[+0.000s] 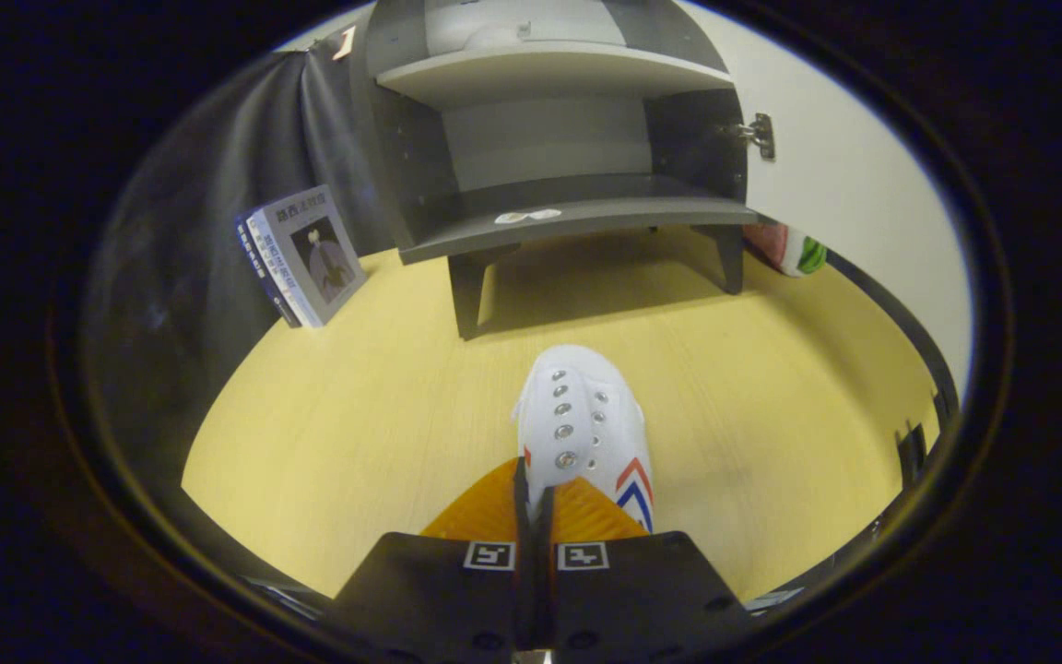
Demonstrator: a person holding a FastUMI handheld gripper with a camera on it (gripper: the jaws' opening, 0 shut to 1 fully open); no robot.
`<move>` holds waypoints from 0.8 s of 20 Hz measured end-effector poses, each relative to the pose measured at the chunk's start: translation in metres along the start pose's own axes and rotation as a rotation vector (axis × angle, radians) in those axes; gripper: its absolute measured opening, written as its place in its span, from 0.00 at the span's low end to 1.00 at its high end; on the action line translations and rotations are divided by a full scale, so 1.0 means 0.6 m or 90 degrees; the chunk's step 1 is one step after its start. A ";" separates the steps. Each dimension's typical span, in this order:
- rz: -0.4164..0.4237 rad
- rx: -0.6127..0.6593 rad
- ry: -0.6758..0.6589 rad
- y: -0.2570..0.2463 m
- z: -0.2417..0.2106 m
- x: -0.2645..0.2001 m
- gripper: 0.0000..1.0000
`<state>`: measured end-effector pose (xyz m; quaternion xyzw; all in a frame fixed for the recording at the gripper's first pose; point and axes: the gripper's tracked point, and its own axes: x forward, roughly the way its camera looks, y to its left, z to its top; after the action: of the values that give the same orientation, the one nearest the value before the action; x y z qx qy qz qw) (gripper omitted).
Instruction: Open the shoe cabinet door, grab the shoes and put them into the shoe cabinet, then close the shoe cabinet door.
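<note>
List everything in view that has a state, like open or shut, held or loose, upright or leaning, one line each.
Shoe cabinet: open, shelves bare apart from a small white tag.
Cabinet door: swung open to the right, hinge showing.
White shoe: pinched by its edge between the fingers, toe towards the cabinet.
Gripper: shut on the shoe.
Books: standing, leaning on the black cloth wall.

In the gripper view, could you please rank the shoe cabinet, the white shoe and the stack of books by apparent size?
1. Shoe cabinet, door open.
2. White shoe, pinched in the shut claw; nearness inflates it.
3. Stack of books, close to the shoe's size, so unsure.
</note>
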<state>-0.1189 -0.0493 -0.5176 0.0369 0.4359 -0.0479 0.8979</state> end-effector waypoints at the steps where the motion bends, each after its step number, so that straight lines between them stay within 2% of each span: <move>1: -0.008 0.006 -0.002 -0.006 0.008 -0.005 0.02; 8: -0.067 0.039 -0.050 -0.040 0.091 -0.067 0.02; 16: -0.109 0.052 -0.187 -0.046 0.269 -0.154 0.03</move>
<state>-0.0532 -0.0891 -0.3463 0.0286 0.2995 -0.1468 0.9423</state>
